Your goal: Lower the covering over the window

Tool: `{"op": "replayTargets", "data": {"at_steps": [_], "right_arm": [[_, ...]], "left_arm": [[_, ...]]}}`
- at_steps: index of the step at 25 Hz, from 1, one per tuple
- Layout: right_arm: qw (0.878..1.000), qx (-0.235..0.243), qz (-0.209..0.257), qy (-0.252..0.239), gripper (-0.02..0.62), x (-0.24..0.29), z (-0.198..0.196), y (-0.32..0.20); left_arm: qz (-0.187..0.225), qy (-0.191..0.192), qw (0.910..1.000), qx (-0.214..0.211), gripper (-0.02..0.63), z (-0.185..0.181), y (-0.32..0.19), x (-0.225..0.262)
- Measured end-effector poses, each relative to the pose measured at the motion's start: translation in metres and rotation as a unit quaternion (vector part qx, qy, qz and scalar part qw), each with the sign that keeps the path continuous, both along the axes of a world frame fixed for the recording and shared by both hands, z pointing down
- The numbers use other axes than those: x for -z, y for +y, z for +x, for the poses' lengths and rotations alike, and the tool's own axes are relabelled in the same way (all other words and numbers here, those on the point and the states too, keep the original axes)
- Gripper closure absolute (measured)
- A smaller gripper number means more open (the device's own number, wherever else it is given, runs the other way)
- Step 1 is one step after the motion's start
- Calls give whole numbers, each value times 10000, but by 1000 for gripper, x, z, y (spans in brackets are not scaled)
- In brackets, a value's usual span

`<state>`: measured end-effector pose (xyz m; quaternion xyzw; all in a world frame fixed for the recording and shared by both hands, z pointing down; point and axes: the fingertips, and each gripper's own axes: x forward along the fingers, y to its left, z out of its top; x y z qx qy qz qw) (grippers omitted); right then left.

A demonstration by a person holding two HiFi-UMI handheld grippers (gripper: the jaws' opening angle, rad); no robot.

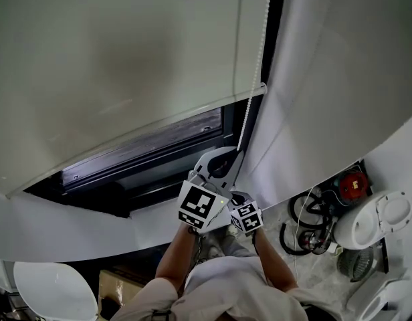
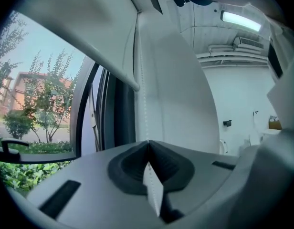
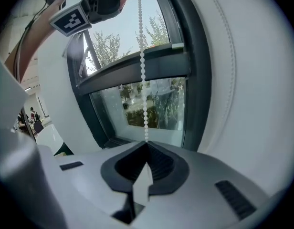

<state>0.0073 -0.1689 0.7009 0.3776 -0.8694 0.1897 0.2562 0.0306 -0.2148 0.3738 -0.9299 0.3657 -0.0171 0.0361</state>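
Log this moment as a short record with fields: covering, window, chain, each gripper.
covering: white roller blind, partly lowered; the window's lower part is uncovered
window: dark-framed window, with trees outside
chain: bead chain, hanging at the window's right side, running from one gripper to the other
left gripper: jaws shut on the bead chain, the higher grip
right gripper: jaws shut on the bead chain, below the left gripper

Roller blind [image 1: 126, 65]: white and plain; I see it lowered partway, with a slim bar along its bottom edge.
Window [image 1: 152, 156]: dark frame, with the glass below the bar uncovered.
Bead chain [image 1: 258, 59]: white, hanging taut just beside the blind's right edge.
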Motion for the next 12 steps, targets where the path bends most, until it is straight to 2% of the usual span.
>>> {"op": "replayTargets", "data": {"at_steps": [12], "right_arm": [[9980,15,-555,296,598,-49,5,14]], "left_arm": [[-446,-36,9990,54,592,-1,-3,-53]]}}
